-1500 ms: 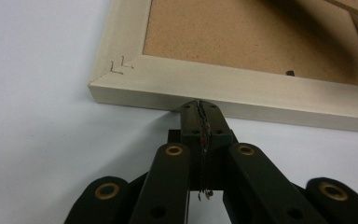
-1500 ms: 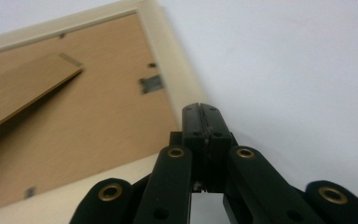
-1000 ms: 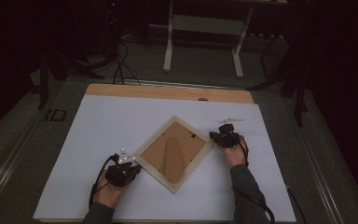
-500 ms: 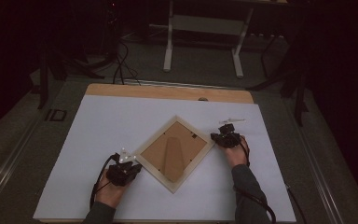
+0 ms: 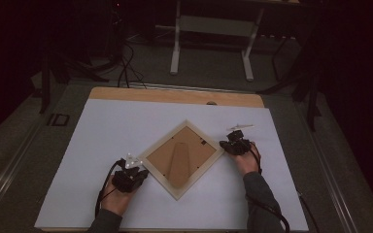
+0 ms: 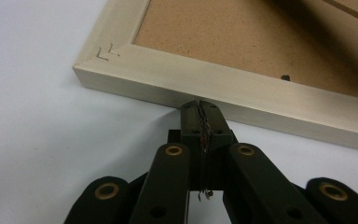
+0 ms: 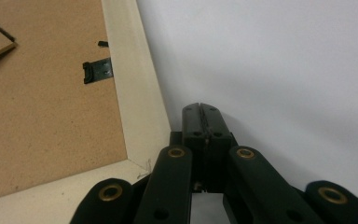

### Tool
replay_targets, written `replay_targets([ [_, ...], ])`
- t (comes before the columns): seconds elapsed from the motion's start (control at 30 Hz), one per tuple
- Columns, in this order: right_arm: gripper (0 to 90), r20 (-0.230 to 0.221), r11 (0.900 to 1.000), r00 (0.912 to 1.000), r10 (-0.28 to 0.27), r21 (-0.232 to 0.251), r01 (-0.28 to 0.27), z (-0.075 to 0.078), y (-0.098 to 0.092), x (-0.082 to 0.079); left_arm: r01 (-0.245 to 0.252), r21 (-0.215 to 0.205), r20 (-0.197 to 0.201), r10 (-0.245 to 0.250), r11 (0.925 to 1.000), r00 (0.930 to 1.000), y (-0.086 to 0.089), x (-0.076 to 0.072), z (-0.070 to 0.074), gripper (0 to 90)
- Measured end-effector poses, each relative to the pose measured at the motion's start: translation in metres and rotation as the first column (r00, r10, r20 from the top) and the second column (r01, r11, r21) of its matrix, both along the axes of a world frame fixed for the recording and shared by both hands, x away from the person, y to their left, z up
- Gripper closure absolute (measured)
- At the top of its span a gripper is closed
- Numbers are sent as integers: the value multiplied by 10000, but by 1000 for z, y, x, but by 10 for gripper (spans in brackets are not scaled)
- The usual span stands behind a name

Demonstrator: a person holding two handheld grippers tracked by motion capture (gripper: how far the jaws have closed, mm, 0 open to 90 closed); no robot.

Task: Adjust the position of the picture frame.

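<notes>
A pale wooden picture frame (image 5: pixel 181 156) lies face down on the white table sheet, turned like a diamond, its brown backing board (image 5: pixel 179 154) and stand strut facing up. My left gripper (image 5: pixel 135 173) sits at the frame's lower left edge; in the left gripper view its jaws are shut with nothing between them and the tips (image 6: pixel 199 105) touch the frame's side (image 6: pixel 223 95). My right gripper (image 5: pixel 229 145) rests at the frame's right corner; in the right gripper view it (image 7: pixel 200 109) is shut and empty, just beside the frame rail (image 7: pixel 137 88). A black turn clip (image 7: pixel 97 70) holds the backing.
The white sheet (image 5: pixel 102 136) covers most of a wooden table (image 5: pixel 175 95). Beyond the table's far edge stand a desk's metal legs (image 5: pixel 176 43) and cables (image 5: pixel 126 58) on a dark floor. A hand holds each gripper, and both forearms enter from the bottom.
The right gripper has slid slightly toward the near side along the frame's right corner. The left gripper and the frame have hardly moved.
</notes>
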State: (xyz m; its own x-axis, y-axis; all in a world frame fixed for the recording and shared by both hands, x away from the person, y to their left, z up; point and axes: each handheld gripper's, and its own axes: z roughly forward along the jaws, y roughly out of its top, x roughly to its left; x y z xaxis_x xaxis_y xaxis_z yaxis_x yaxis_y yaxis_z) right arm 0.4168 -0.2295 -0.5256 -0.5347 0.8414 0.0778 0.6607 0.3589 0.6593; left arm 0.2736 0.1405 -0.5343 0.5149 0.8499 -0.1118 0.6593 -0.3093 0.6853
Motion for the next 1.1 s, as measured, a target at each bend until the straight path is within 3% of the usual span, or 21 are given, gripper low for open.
replay_targets([
  [0.8,900,-155,9964,9976,679,-505,-686,3,2,-11,-152,73,-115,153,9999,9998,-7,4,1,900],
  [1.1,900,-214,9945,9966,800,-659,-812,4,-1,-23,-181,87,-76,182,9998,9998,-8,7,1,900],
])
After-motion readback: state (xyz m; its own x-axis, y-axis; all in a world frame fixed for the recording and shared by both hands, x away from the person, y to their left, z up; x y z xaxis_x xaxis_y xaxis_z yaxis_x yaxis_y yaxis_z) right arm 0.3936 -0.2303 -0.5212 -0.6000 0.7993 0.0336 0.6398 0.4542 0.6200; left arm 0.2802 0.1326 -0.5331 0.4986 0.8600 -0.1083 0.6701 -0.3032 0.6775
